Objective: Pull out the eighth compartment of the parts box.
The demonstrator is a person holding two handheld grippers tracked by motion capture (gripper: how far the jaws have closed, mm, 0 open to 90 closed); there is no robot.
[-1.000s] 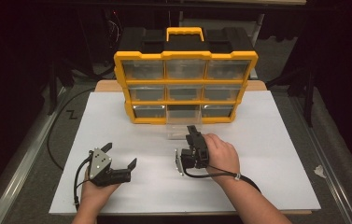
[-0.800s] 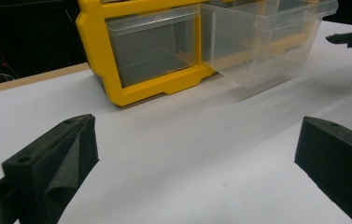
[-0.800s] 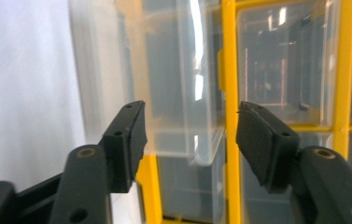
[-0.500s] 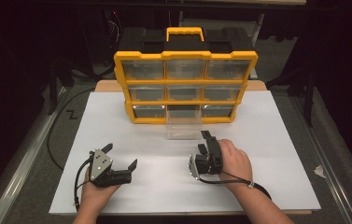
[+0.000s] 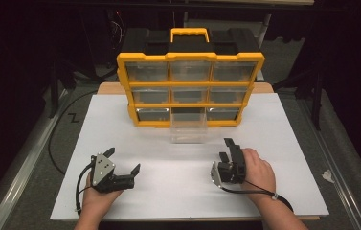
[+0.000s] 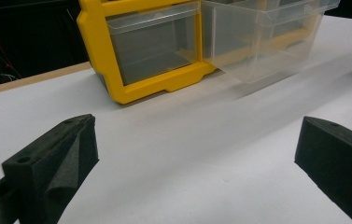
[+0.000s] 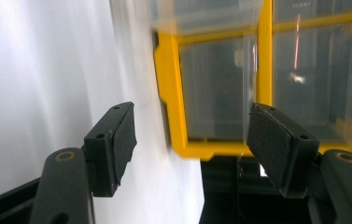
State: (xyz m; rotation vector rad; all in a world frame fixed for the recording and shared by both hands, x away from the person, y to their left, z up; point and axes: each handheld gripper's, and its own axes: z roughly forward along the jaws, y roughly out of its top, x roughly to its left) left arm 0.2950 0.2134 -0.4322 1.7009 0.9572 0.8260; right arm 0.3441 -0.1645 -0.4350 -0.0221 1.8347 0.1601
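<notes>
A person's two forearms come in from the near edge of a white table (image 5: pixel 283 124), each hand holding a two-jaw gripper. The left gripper (image 5: pixel 122 161) rests low on the table at the near left, its jaws spread wide with nothing between them, aimed toward the yellow drawer organizer (image 5: pixel 190 88) at the far side. The right gripper (image 5: pixel 226 149) is rolled on its side in the right hand (image 5: pixel 258 171), pointing at the organizer; its jaws have just been opening and stand partly apart, holding nothing. A clear drawer (image 5: pixel 188 128) sticks out from the organizer's bottom middle slot, well apart from both grippers.
</notes>
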